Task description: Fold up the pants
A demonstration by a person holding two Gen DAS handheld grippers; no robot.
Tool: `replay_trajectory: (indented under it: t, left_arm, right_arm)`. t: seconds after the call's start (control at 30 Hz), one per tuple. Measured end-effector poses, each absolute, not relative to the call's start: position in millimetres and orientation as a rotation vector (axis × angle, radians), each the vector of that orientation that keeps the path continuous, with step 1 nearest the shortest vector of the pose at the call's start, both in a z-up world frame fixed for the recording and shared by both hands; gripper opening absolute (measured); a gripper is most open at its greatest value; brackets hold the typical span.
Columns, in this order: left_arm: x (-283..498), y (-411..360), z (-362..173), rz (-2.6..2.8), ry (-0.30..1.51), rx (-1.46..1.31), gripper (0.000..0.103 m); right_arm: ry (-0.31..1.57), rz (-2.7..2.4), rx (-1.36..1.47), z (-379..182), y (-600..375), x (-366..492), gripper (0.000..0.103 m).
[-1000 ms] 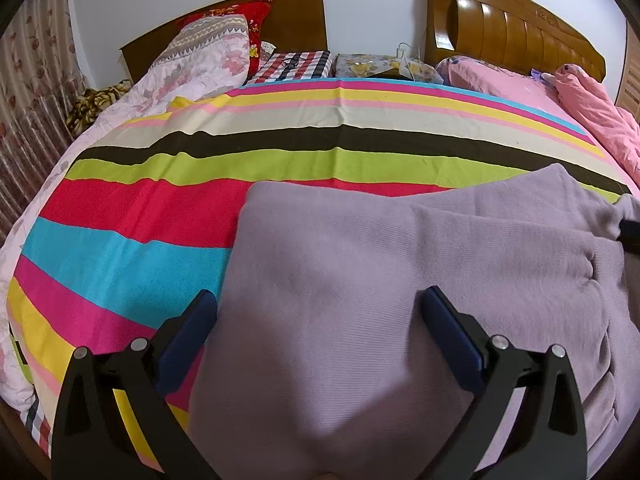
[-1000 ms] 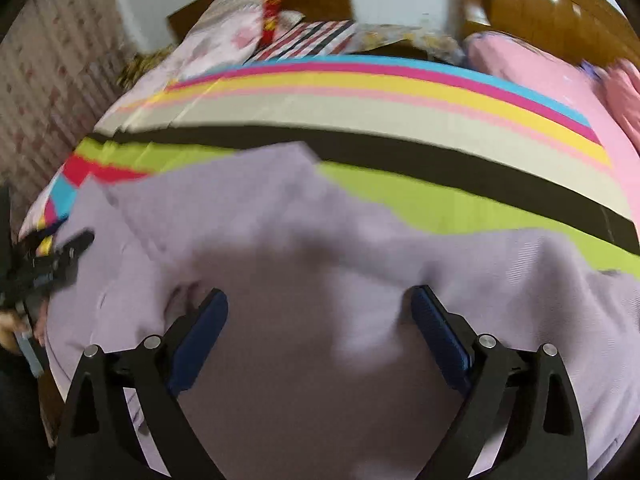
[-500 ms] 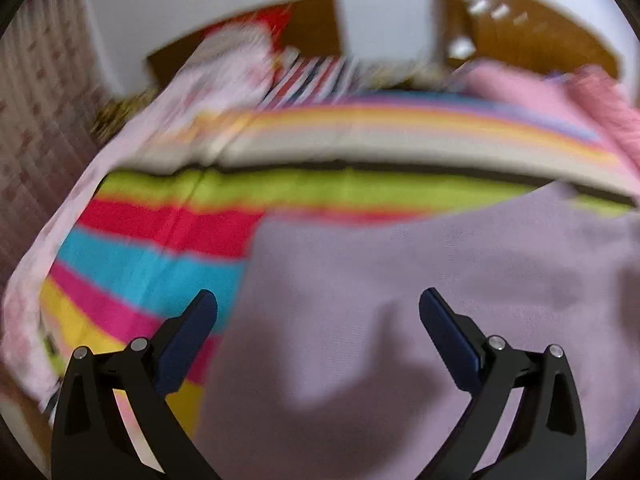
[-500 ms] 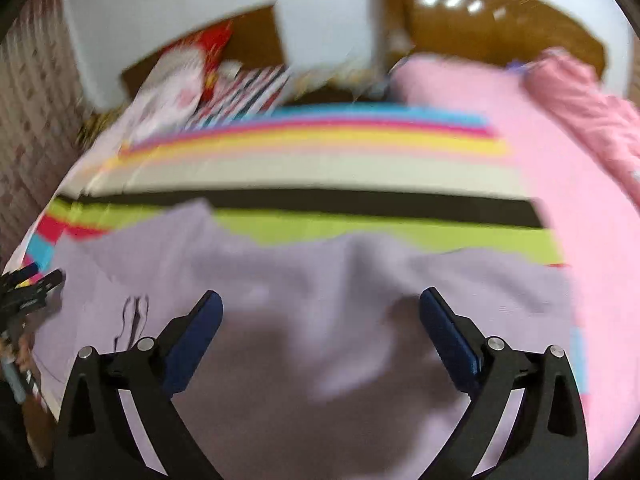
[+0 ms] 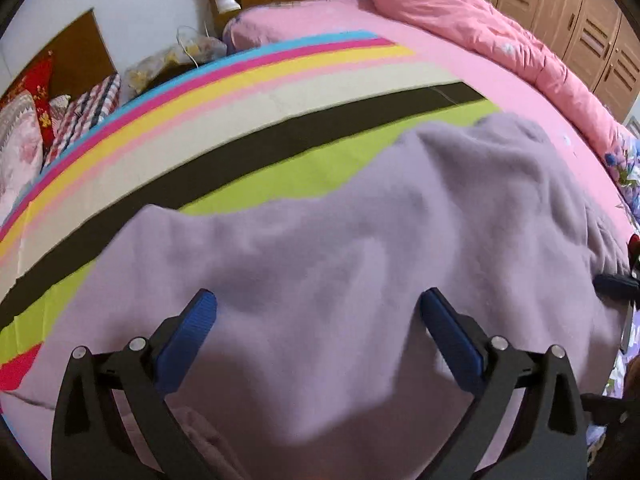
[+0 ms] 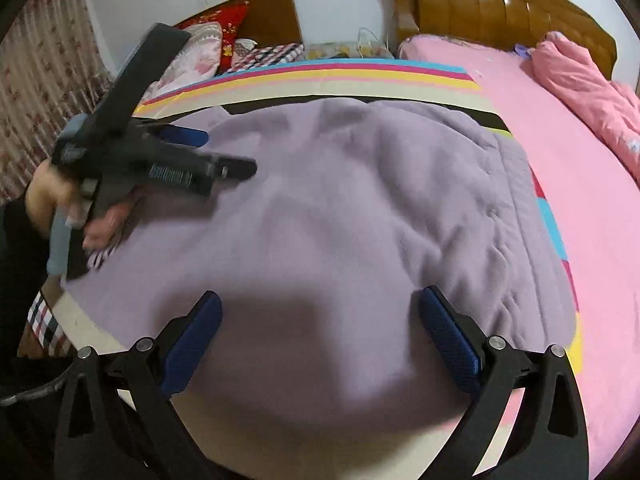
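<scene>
Both grippers have swung rightward across the lilac pants (image 5: 360, 264), the left gripper (image 6: 224, 156) rolling as it went.

Indoor lighting is even and moderately bright. Glare spots sit on the far glossy headboard (image 6: 480, 4). A soft shadow falls on the near pants (image 6: 320, 320). Motion blur smears the left gripper (image 6: 228, 156) and hand (image 6: 44, 200). Fisheye distortion bends edges; corners are black.
</scene>
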State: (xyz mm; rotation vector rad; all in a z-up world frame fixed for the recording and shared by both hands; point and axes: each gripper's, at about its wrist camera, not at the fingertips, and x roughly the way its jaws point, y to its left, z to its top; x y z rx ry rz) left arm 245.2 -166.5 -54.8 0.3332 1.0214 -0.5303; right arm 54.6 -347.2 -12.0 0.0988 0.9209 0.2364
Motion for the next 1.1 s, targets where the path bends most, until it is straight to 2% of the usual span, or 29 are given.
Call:
replay_trajectory:
  t: [0.17,0.23,0.43,0.53,0.6,0.63,0.7,0.93,1.03,1.07,1.1]
  left_arm:
    - [236,-163,-58,-0.515,0.976,0.325,0.102]
    - [235,-163,-56,-0.513,0.974,0.32,0.102]
    - [232,-165,-50,-0.505,0.969,0.315,0.102]
    - [230,-165,-49,-0.494,0.962,0.311,0.102]
    - [230,-164,-49,-0.488,0.96,0.309,0.102]
    - [230,-164,-49,-0.489,0.962,0.306,0.102]
    - [230,-164,-49,-0.488,0.961,0.306,0.102]
    - [229,-163,-48,-0.486,0.957,0.304,0.102]
    - [229,-161,-48,-0.487,0.958,0.297,0.102]
    - [229,-160,-48,-0.487,0.958,0.295,0.102]
    - [229,-160,-48,-0.488,0.957,0.292,0.102]
  right_arm:
    - [0.803,0.206,0.144,27,-370,52,0.096]
    - [0.767,0.162,0.252,35,-401,71,0.097]
    - [0.87,0.424,0.55,24,-424,165,0.097]
    - [0.997,0.355,0.468,1,-414,205,0.096]
    - [0.965,0.294,0.517,5,-428,216,0.094]
    - [0.958,0.266,0.548,8,-435,218,0.087]
    - [0.934,0.249,0.578,15,-435,217,0.089]
    - [0.971,0.383,0.389,17,-368,222,0.096]
    - [0.973,0.346,0.493,6,-384,225,0.089]
    - [0.955,0.337,0.525,9,-392,219,0.083]
    - [0.926,0.285,0.524,18,-398,207,0.085]
